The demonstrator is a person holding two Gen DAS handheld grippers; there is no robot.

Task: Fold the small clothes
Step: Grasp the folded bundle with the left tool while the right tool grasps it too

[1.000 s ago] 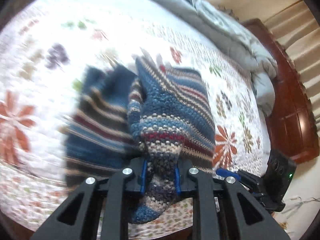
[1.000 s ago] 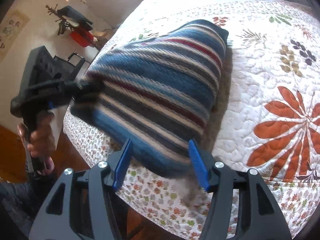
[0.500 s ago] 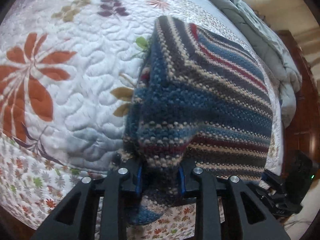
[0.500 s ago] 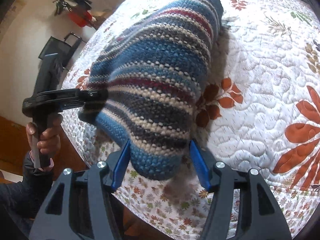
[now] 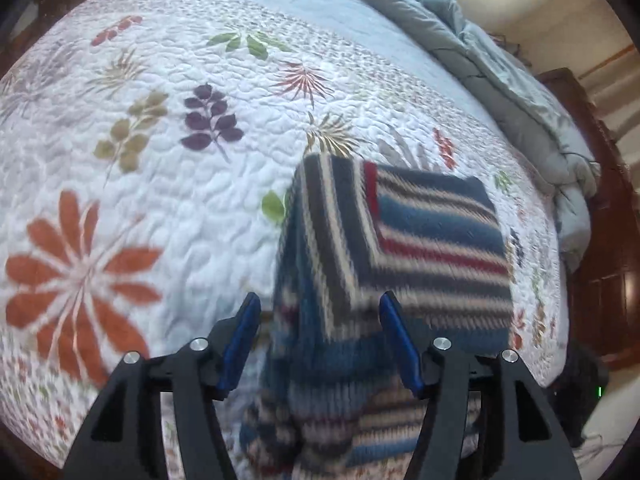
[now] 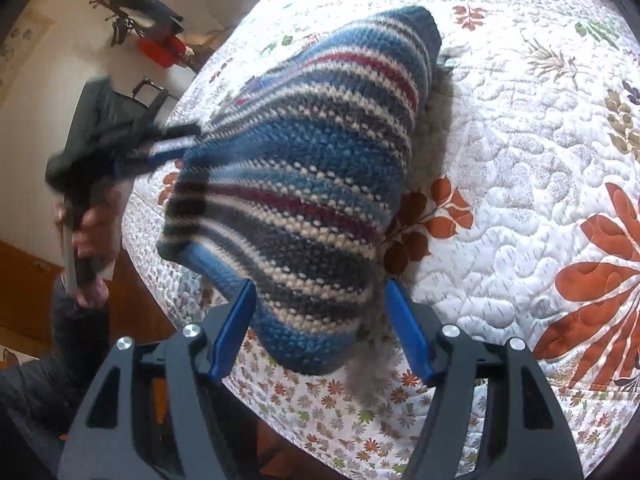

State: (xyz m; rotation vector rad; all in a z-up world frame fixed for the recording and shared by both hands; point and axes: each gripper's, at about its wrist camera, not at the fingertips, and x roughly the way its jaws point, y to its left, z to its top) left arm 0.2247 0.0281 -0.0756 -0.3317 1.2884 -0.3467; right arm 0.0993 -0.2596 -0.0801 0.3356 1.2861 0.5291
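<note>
A small striped knit sweater (image 5: pixel 400 256), blue, grey, cream and red, lies folded over on the quilted bed near its front edge. It also fills the middle of the right wrist view (image 6: pixel 312 184). My left gripper (image 5: pixel 320 340) is open, its blue pads either side of the sweater's near fold. My right gripper (image 6: pixel 320 328) is open, with the sweater's near corner between its pads. The left gripper also shows in the right wrist view (image 6: pixel 160 148), held in a hand at the sweater's far left edge.
The white floral quilt (image 5: pixel 160 168) covers the bed. A grey duvet (image 5: pixel 500 80) is bunched along the far side by the dark wooden bed frame (image 5: pixel 600 288). The bed's edge and wooden floor (image 6: pixel 132 304) lie just below the sweater.
My left gripper has opened and let go of the sweater's fold, which it held shut before. The sweater has settled folded on the quilt. My right gripper stays open.
</note>
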